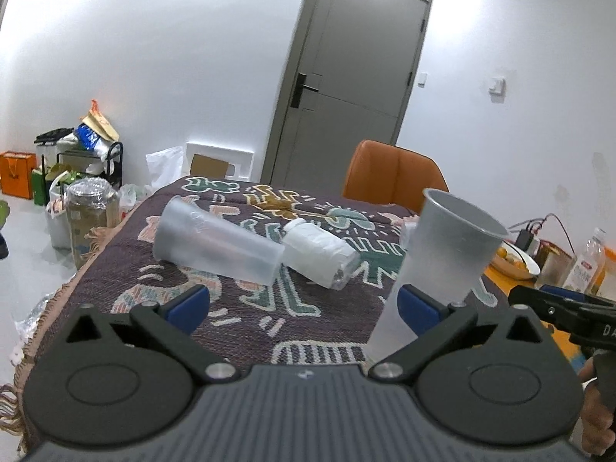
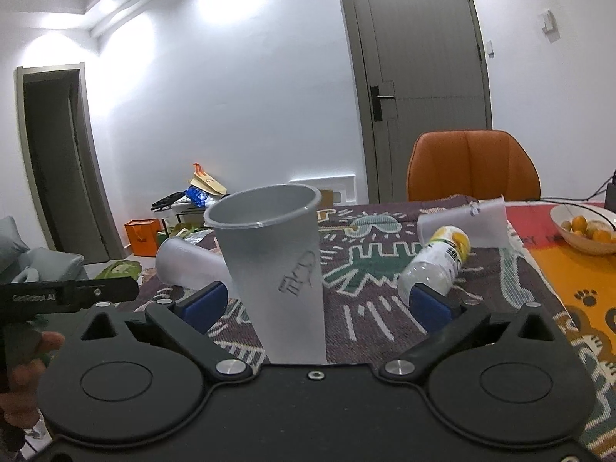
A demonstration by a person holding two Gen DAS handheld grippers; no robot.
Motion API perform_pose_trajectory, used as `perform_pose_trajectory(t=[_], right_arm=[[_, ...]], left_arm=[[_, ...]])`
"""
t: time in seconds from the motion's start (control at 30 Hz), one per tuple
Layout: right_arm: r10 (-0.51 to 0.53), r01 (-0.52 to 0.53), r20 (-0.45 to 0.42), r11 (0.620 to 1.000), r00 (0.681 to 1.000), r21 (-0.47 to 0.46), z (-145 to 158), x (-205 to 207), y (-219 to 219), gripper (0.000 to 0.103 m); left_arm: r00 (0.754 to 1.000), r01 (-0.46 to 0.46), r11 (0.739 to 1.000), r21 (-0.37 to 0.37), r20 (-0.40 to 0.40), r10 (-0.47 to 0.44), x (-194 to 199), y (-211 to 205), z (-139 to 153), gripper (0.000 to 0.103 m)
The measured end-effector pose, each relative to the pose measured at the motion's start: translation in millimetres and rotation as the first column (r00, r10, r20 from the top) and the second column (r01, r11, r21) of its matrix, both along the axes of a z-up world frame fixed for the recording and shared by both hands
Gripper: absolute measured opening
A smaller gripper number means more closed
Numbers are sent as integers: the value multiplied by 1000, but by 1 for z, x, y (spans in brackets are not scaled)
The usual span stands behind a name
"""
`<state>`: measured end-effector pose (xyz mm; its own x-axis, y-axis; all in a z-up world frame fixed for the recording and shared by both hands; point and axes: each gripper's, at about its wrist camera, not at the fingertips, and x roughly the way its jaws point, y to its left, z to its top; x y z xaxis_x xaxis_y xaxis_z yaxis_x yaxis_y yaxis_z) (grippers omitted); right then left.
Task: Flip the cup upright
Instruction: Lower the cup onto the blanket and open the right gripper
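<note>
A frosted plastic cup (image 2: 275,269) stands mouth up on the patterned tablecloth, leaning slightly, between the open blue-padded fingers of my right gripper (image 2: 317,304), which do not touch it. The same cup shows in the left wrist view (image 1: 442,258), just right of my open, empty left gripper (image 1: 304,304). A second frosted cup (image 1: 215,244) lies on its side further back, also seen behind the standing cup (image 2: 184,260). A third clear cup (image 2: 466,225) lies on its side at the back right.
A plastic bottle (image 1: 319,256) lies on its side beside the fallen cup, also in the right wrist view (image 2: 439,261). An orange chair (image 2: 473,165) stands behind the table. A bowl of oranges (image 2: 587,229) sits at the right. Bottles (image 1: 585,265) stand at the right edge.
</note>
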<state>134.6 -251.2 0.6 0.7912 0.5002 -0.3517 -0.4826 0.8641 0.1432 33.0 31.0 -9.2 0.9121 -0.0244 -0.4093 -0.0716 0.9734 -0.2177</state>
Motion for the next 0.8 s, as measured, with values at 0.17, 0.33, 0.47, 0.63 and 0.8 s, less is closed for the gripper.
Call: perform_pose_trajectory(t=[0.17, 0.33, 0.47, 0.63, 0.8], right_arm=[[2, -2, -17, 1000, 1000, 20, 0, -4, -15, 103], [13, -12, -31, 999, 999, 32, -1, -8, -28, 103], [26, -25, -41, 999, 999, 28, -3, -13, -35, 103], [49, -48, -59, 999, 997, 24, -4, -22, -44, 103], [73, -72, -61, 997, 996, 3, -5, -31, -46, 103]], left_arm=[[1000, 16, 999, 30, -10, -16, -4, -13, 5, 103], [999, 32, 998, 58, -20, -31, -10, -23, 7, 103], [999, 37, 996, 76, -32, -35, -17, -28, 6, 103], [997, 48, 993, 105, -58, -43, -26, -35, 0, 103], [996, 47, 993, 106, -81, -38, -33, -38, -5, 103]])
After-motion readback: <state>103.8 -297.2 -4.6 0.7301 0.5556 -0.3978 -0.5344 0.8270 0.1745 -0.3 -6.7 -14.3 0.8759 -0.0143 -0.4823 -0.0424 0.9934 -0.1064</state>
